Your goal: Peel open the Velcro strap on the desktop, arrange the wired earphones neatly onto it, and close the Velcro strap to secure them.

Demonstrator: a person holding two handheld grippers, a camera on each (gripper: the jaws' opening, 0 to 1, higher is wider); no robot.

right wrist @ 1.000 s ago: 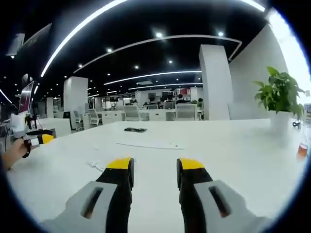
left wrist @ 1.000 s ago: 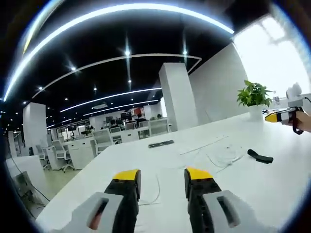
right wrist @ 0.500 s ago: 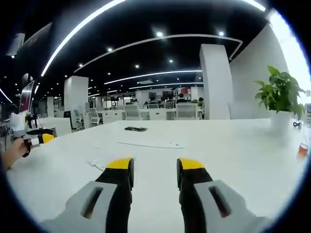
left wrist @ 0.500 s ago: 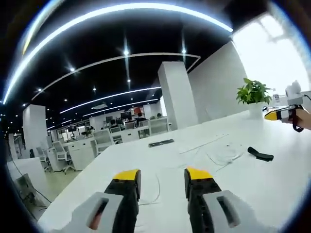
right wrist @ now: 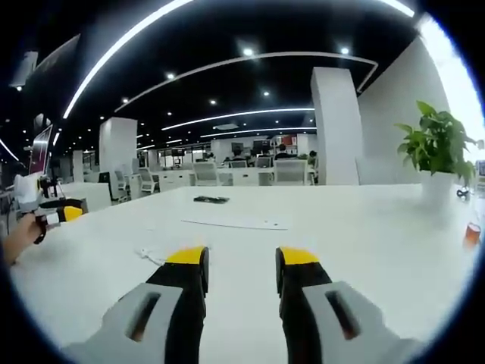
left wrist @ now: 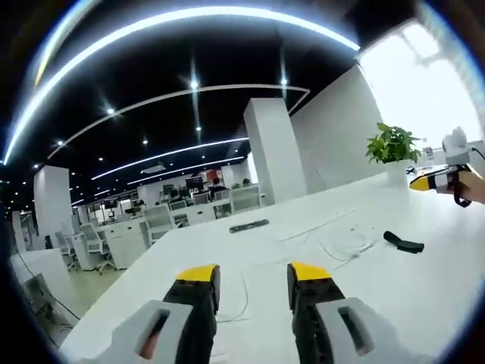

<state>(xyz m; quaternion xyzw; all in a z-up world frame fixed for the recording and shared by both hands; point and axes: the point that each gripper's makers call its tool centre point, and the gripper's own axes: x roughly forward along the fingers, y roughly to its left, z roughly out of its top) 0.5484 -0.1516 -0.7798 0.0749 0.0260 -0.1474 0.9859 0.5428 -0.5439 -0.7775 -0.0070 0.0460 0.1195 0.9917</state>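
Note:
On the white desk (left wrist: 394, 288) a black Velcro strap (left wrist: 403, 243) lies at the right. White wired earphones (left wrist: 345, 249) trail loosely across the desk to its left, with a cable loop (left wrist: 244, 302) near my left gripper (left wrist: 254, 273). That gripper is open and holds nothing, above the desk's near part. My right gripper (right wrist: 240, 257) is open too, empty, above the desk (right wrist: 379, 227); a white earphone plug (right wrist: 145, 256) lies just left of it. Each gripper appears at the edge of the other's view: the right one (left wrist: 433, 179), the left one (right wrist: 59, 214), both held by a hand.
A potted green plant (right wrist: 438, 148) stands at the desk's far right. A flat black object (left wrist: 248, 225) and a thin white strip (right wrist: 235, 223) lie farther back. Office desks, chairs and a white pillar (left wrist: 273, 149) fill the background.
Nothing on the desk has moved. Both views shifted slightly as the hands drifted; both grippers stay open.

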